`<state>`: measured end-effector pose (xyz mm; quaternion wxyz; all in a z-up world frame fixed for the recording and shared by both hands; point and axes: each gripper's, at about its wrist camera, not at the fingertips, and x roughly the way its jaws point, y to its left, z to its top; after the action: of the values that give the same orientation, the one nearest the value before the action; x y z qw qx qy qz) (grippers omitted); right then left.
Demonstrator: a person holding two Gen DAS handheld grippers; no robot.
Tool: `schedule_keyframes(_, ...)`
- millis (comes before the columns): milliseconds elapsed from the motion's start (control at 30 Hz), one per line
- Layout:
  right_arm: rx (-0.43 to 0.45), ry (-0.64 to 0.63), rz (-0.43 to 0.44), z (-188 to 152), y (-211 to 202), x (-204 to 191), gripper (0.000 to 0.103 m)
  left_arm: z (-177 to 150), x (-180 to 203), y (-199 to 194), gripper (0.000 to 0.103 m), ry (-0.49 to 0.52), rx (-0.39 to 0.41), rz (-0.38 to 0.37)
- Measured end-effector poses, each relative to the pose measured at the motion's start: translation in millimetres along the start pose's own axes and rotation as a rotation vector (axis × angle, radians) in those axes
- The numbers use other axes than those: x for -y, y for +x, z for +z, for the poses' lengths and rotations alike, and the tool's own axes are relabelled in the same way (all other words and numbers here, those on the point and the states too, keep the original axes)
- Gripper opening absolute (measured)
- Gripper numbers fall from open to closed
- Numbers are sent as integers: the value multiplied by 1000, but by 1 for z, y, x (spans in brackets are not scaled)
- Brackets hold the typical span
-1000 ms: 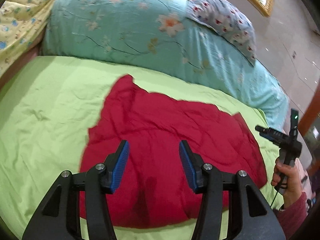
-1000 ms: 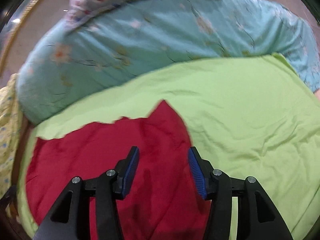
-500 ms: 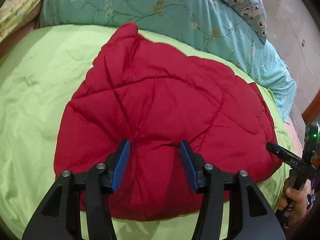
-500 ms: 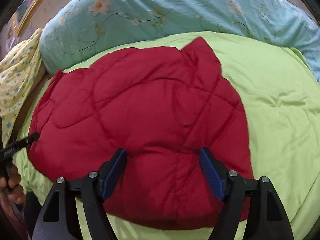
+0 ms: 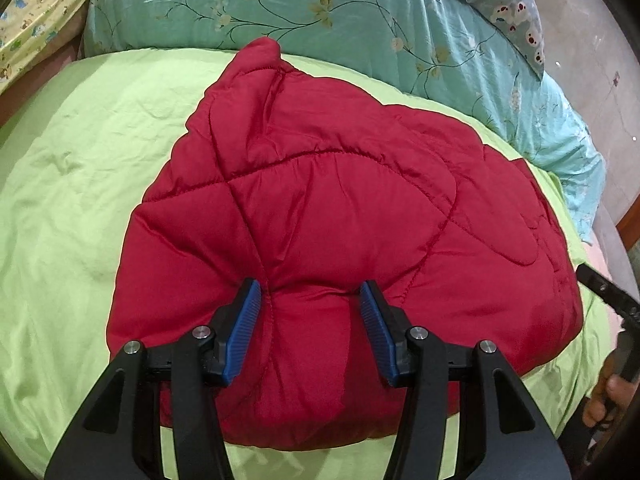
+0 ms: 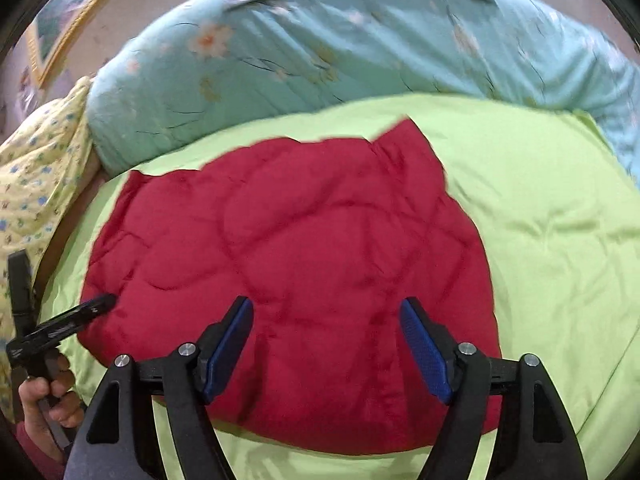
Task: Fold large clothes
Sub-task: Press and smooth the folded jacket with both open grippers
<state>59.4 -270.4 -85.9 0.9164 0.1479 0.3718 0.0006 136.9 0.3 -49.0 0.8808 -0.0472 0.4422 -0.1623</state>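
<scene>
Since the earlier frames, both wrist views have closed in on the red quilted garment [image 5: 340,220]: it fills far more of each picture, and the right gripper's [image 6: 326,340] jaws stand clearly wider apart than they did. The left gripper [image 5: 310,320] has dropped toward the cloth, with its opening hardly altered.

The garment lies as a puffy, rounded mound on the green bed sheet [image 5: 72,208], centre of both frames, with a pointed corner [image 5: 264,52] reaching toward the turquoise floral duvet [image 5: 304,8] at the top.

The left gripper's 2 jaws are half spread, and a fat bulge of the garment's near edge sits between them. The blue pads look to touch the fabric at a seam pucker, but I cannot tell whether they truly pinch it. The right gripper's jaws are spread wide, with red cloth seen between them; the view is blurred and no pinch shows.

The garment's long axis runs left to right across both frames, and its near edge lies directly ahead of both sets of jaws. In my judgement the left gripper is nearer to a hold, so it would close first on that near edge.
</scene>
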Motion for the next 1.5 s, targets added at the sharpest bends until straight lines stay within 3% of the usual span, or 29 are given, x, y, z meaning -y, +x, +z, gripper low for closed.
schedule_keyframes(200, -95, -23, -47, -8, 41, 2, 77, 1, 7, -8, 53, 9, -3, 43)
schedule_keyframes(267, -88, -19, -61, -11, 46, 7, 84, 1, 12, -17, 56, 18, 3, 63)
schedule_keyframes(433, -83, 11, -61, -13, 48, 17, 85, 4, 24, -31, 64, 45, 31, 93)
schedule_keyframes(700, -57, 14, -68, -11, 31, 10, 84, 2, 37, -6, 73, 89, -19, 206)
schedule_keyframes(833, -8, -26, -46, 2, 17, -2, 84, 6, 40, 0, 76, 89, -22, 229)
schedule_keyframes(1133, -109, -45, -66, 11, 72, 5, 90, 10, 42, 10, 82, 99, -25, 258)
schedule_keyframes(1367, -91, -36, -66, 7, 73, 5, 91, 9, 45, 14, 84, 102, -20, 282)
schedule_keyframes(1500, -53, -33, -65, 8, 52, 0, 87, 9, 45, 16, 84, 103, -22, 287)
